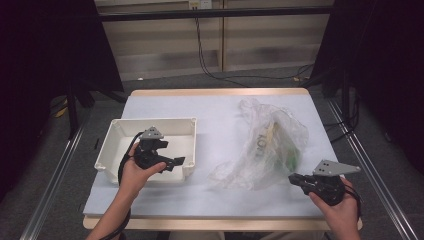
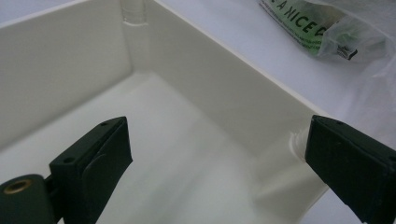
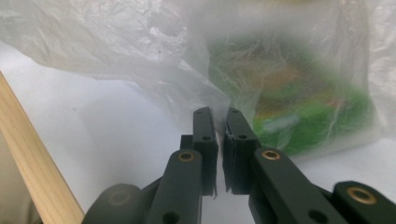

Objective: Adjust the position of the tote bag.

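Observation:
A crumpled clear plastic bag (image 1: 265, 150) lies on the right half of the table, with a green packet (image 1: 292, 157) inside it. My right gripper (image 1: 292, 178) sits at the bag's near right corner. In the right gripper view its jaws stand almost together at the gripper tip (image 3: 218, 114), with a thin fold of the bag (image 3: 140, 46) pinched between them, just in front of the green packet (image 3: 303, 107). My left gripper (image 1: 176, 162) hovers over the near right corner of a white box (image 1: 150, 121). It is open (image 2: 217, 135) and holds nothing, above the box's bare wall (image 2: 224, 88).
The table (image 1: 220, 200) has a white cover and a wooden front edge (image 3: 28, 154). The white box looks empty inside. Printed green packaging in the bag (image 2: 303, 28) shows beyond the box. Black frames and cables stand behind the table.

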